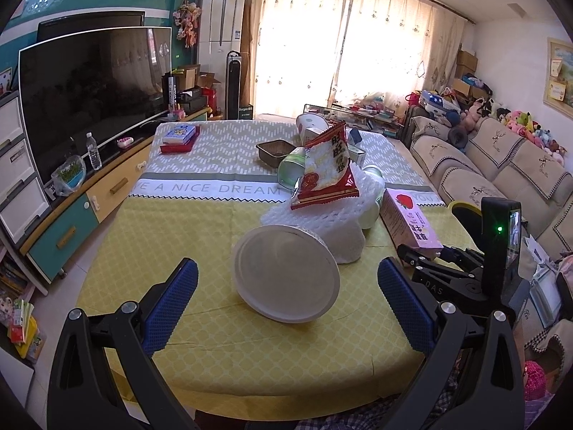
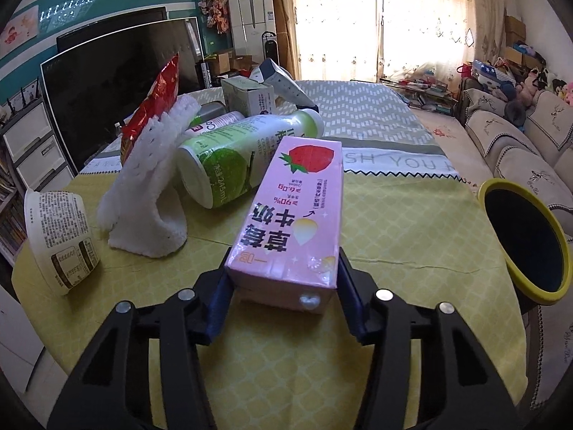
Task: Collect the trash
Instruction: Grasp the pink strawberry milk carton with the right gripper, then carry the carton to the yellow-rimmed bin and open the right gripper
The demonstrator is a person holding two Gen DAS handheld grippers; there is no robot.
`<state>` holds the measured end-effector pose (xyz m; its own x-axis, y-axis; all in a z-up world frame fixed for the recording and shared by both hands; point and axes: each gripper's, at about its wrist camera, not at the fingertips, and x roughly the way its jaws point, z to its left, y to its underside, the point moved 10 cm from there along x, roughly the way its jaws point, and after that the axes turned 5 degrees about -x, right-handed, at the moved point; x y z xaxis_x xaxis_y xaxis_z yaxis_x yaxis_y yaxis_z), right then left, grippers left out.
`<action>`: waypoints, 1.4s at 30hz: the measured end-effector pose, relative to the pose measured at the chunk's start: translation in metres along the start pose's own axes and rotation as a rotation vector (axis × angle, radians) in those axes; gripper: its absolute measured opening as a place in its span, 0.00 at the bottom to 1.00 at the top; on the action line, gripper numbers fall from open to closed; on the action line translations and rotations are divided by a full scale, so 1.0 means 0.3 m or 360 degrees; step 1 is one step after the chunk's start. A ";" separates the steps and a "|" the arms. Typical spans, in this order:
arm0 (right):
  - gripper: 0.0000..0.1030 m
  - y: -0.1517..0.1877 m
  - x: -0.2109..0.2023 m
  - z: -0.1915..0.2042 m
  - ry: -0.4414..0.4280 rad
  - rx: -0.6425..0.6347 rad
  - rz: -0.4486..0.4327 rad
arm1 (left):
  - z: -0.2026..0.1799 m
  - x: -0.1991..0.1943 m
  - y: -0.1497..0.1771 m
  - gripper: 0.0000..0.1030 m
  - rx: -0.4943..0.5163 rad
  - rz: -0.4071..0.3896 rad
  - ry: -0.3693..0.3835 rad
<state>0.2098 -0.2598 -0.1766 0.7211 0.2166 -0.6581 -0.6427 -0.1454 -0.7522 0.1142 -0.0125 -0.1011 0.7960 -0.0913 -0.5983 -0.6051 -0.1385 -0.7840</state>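
Across the lower half of both views spreads the table (image 2: 412, 222) under its yellow patterned cloth, and on it I see the litter heaped toward the centre. At the right edge of the right wrist view stands the yellow-rimmed bin (image 2: 524, 242), its dark mouth tilted toward me. Centre frame there lies the pink strawberry milk carton (image 2: 292, 215), its near end squeezed between my right gripper (image 2: 283, 286) pads, which press both its sides. Left of it rest the green-label bottle (image 2: 229, 161) on its side, the white foam netting (image 2: 143, 200) and a red snack bag (image 2: 157, 100) leaning upright. In the left wrist view my left gripper (image 1: 286, 297) stands wide apart, empty, with the white paper bowl (image 1: 286, 272) lying tipped on the cloth between the blue pads (image 1: 172, 304), touching neither
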 end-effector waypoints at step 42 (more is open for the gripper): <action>0.46 0.034 -0.102 -1.037 0.0716 0.0589 -0.0029 | -0.093 0.061 0.029 0.96 0.0091 0.0061 0.0072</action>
<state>0.2618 -0.5683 -0.1749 0.7200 -0.2270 -0.6558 -0.6184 0.2190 -0.7547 0.1237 -0.0430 -0.1144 0.7712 -0.1403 -0.6209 -0.6338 -0.0777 -0.7696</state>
